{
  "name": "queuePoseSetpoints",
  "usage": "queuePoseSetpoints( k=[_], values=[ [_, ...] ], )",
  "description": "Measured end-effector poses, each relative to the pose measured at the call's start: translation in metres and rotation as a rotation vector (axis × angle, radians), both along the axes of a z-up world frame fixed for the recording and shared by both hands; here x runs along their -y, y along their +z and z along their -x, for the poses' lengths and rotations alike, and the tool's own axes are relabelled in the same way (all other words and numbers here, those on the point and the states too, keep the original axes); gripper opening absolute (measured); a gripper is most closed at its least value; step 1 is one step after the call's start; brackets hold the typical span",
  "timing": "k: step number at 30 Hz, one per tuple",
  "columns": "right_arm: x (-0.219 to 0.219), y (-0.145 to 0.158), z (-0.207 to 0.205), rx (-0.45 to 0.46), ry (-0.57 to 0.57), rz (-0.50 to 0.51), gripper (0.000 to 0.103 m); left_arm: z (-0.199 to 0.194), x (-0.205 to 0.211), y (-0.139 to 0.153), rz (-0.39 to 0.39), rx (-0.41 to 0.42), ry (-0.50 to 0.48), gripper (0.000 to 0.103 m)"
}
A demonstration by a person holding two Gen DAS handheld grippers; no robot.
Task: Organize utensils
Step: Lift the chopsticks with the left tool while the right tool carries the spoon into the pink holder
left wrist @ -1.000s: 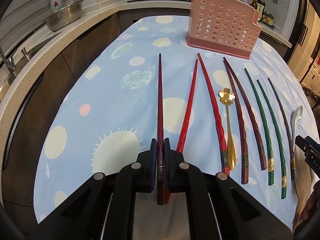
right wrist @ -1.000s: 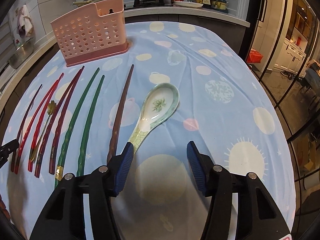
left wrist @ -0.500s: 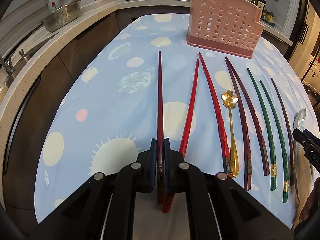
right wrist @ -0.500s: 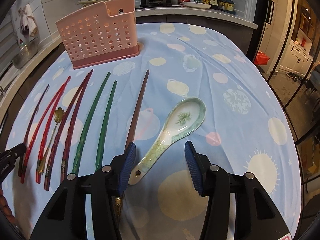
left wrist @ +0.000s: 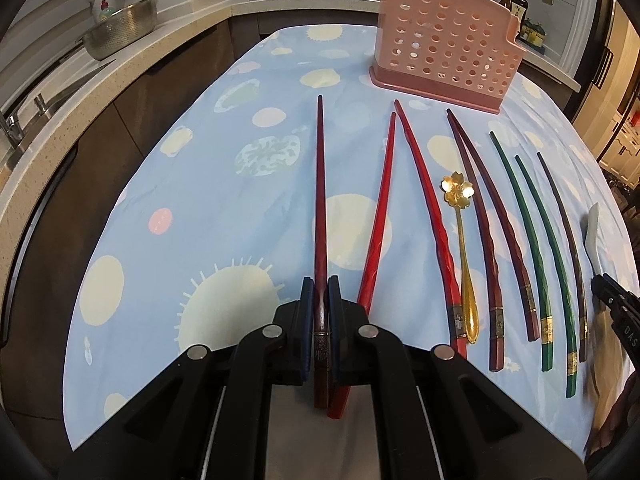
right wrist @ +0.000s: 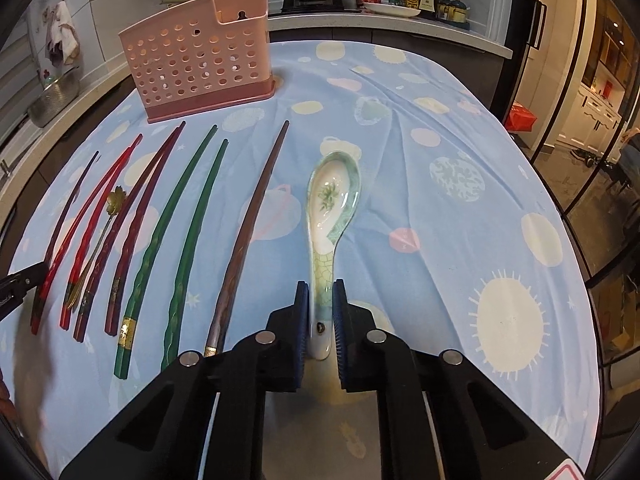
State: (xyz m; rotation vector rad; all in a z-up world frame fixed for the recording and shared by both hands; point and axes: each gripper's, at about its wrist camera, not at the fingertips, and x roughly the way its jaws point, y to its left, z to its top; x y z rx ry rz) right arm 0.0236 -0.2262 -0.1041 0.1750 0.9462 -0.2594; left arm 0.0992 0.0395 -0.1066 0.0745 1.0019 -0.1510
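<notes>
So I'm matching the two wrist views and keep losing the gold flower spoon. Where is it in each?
Left wrist: the gold flower spoon lies right of centre, between a red chopstick and a dark maroon one, flower end pointing away.
Right wrist: the same spoon lies far left, among the red and maroon chopsticks.
Shared landmark: the pink perforated holder, at the far end of the table in both.

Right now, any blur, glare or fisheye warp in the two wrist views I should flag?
Left wrist view: strong barrel distortion bows the green chopsticks; the lower right edge is smeared by blur; the pink utensil holder stays sharp. Right wrist view: soft glare on the ceramic spoon bowl, blur smear at the lower left edge, glass reflections at far right.
</notes>
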Motion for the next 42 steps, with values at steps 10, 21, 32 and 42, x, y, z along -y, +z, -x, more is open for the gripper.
queuePoseSetpoints(
  k=[10,21,32,42],
  values=[
    [0.000,0.029,0.016,0.063,0.010,0.010,0.008,0.016,-0.020,0.026,0.052,0.056,0.027,0.007],
    [-0.001,0.089,0.007,0.196,0.061,0.016,0.006,0.013,-0.027,0.101,0.090,0.252,0.021,0.007],
    [0.001,0.124,-0.017,0.266,0.122,-0.032,0.006,-0.010,-0.022,0.155,0.094,0.380,0.019,0.006],
    [0.007,0.171,-0.088,0.313,0.220,-0.109,0.006,-0.057,0.010,0.222,0.106,0.521,-0.024,0.006]
  ],
)
